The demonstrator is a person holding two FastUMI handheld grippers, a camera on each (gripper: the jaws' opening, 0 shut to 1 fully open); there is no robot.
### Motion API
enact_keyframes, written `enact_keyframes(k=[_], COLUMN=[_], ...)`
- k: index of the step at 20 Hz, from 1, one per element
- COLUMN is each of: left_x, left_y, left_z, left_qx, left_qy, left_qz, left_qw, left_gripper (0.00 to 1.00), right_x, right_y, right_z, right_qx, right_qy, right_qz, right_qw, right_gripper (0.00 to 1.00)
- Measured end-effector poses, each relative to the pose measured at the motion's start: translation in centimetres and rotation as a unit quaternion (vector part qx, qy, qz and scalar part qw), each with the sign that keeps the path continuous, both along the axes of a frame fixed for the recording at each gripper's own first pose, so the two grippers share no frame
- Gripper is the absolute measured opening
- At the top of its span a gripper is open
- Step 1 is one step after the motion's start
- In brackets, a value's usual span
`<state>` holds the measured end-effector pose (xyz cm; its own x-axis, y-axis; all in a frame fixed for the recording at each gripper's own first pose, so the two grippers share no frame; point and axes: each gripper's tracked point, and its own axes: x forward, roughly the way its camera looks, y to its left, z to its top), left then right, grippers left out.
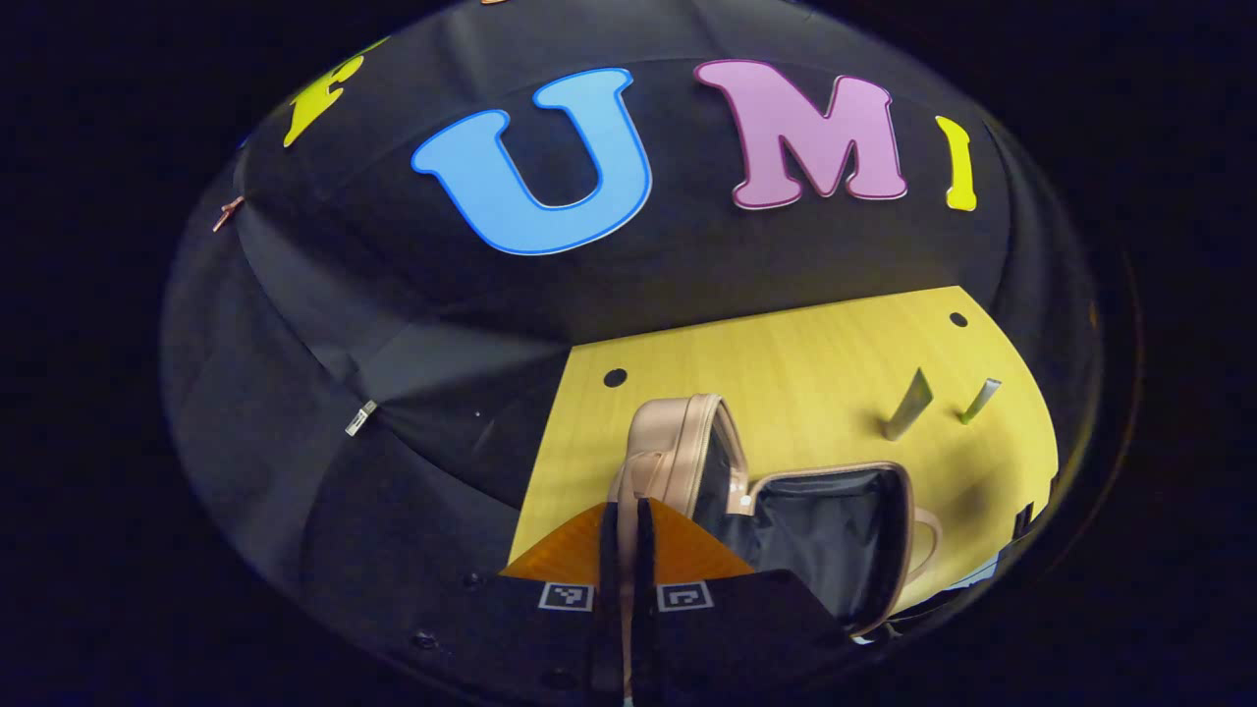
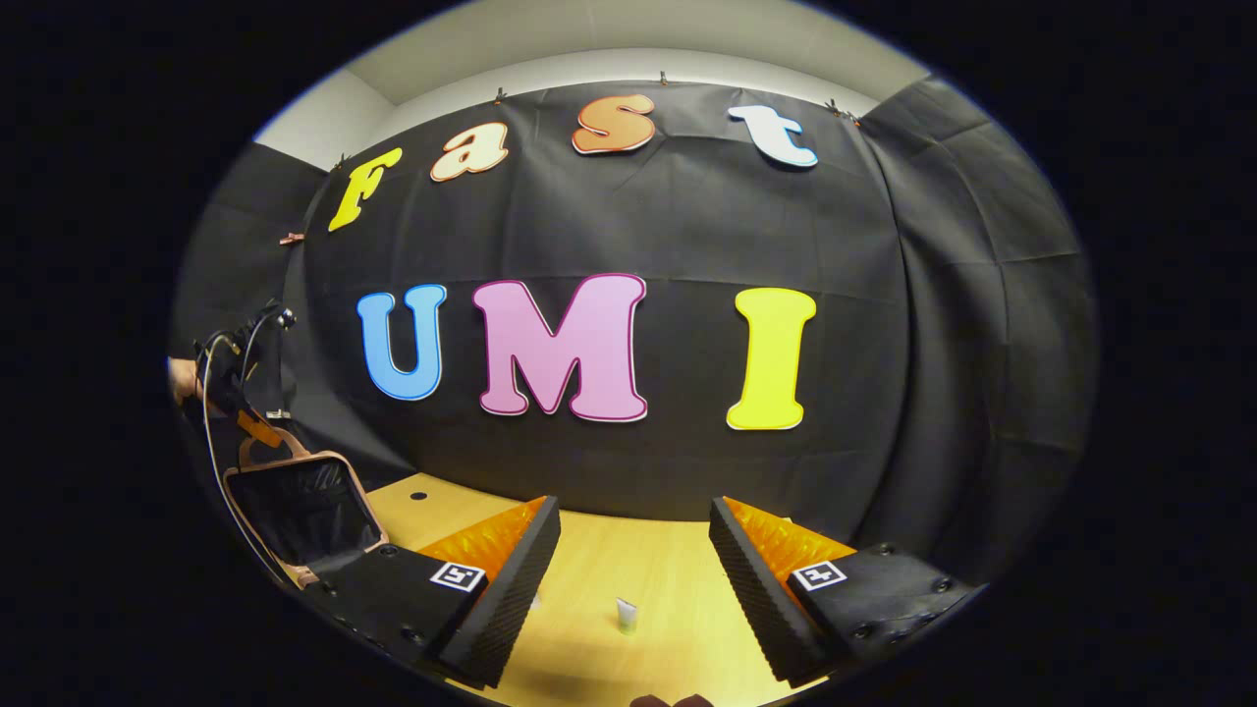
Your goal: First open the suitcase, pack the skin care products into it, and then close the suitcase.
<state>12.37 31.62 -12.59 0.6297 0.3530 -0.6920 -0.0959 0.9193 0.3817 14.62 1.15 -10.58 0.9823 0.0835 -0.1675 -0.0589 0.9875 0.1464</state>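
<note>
**Suitcase lid held up, two tubes waiting on the table**

In the left gripper view the left gripper point(image 1: 626, 520) has its two fingers drawn almost together, with a thin tan strip of the suitcase point(image 1: 825, 535) running between them (it looks like the edge or a strap of the lid, though which one I cannot tell). The lid point(image 1: 678, 452) stands raised on its edge just beyond the fingertips, and the dark-lined lower half lies open to the right of it on the yellow table point(image 1: 786, 363). A tan handle loop shows at the case's right side.

Beyond the open case, well apart from it, two slim skin care tubes point(image 1: 908, 405) stand tilted on the table, side by side but not touching. Two dark round holes mark the tabletop near its far edge. The black cloth wall closes off the table behind.

In the right gripper view the right gripper point(image 2: 633, 565) has its fingers spread wide with nothing between them but bare table. One small tube point(image 2: 627, 614) stands on the wood, low in the gap between the fingers and touching neither. Far to the left the open suitcase point(image 2: 300, 511) sits on the table edge, and the other gripper point(image 2: 231, 378), with cables trailing from it and a hand behind, is at the top of the raised lid
</note>
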Motion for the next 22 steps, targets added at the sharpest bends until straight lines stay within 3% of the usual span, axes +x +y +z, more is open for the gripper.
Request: enact_keyframes(k=[6, 10, 14, 16, 17, 18, 19, 20, 21, 22], left_x=[0.0, -0.9, -1.5, -1.2, -0.9, -0.7, -0.2, 0.0, 0.4, 0.4], left_y=[14.4, 17.5, 18.2, 18.9, 18.9, 18.6, 18.3, 17.8, 17.3, 16.6], left_z=[-11.0, -18.2, -23.1, -23.3, -22.9, -22.2, -20.9, -19.3, -17.4, -15.1], left_qx=[0.000, -0.012, -0.030, -0.031, -0.036, -0.038, -0.040, -0.041, -0.037, -0.031], left_qy=[0.046, 0.078, 0.092, 0.067, 0.051, 0.032, 0.010, -0.013, -0.033, -0.055], left_qz=[0.050, 0.061, 0.088, 0.091, 0.093, 0.088, 0.075, 0.059, 0.043, 0.030], left_qw=[0.998, 0.995, 0.991, 0.993, 0.994, 0.995, 0.996, 0.997, 0.998, 0.998], left_gripper=[0.09, 0.11, 0.22, 0.33, 0.47, 0.49, 0.67, 0.77, 0.92, 0.96], right_x=[-0.9, -1.9, -3.2, -3.7, -3.9, -4.0, -4.3, -4.5, -4.7, -4.7], right_y=[4.8, 6.7, 7.2, 7.1, 7.1, 6.9, 6.9, 7.2, 7.3, 7.4], right_z=[0.1, -0.3, -0.7, -1.0, -1.0, -1.2, -1.3, -1.6, -1.6, -1.4], right_qx=[0.006, 0.001, -0.012, -0.018, -0.022, -0.025, -0.025, -0.020, -0.016, -0.017], right_qy=[0.038, 0.059, 0.076, 0.080, 0.082, 0.083, 0.086, 0.091, 0.091, 0.087], right_qz=[-0.037, -0.056, -0.070, -0.076, -0.079, -0.082, -0.084, -0.082, -0.080, -0.080], right_qw=[0.999, 0.997, 0.995, 0.994, 0.993, 0.993, 0.992, 0.992, 0.993, 0.993], right_gripper=[0.97, 0.96, 0.96, 0.97, 0.97, 0.97, 0.96, 0.97, 0.96, 0.97])
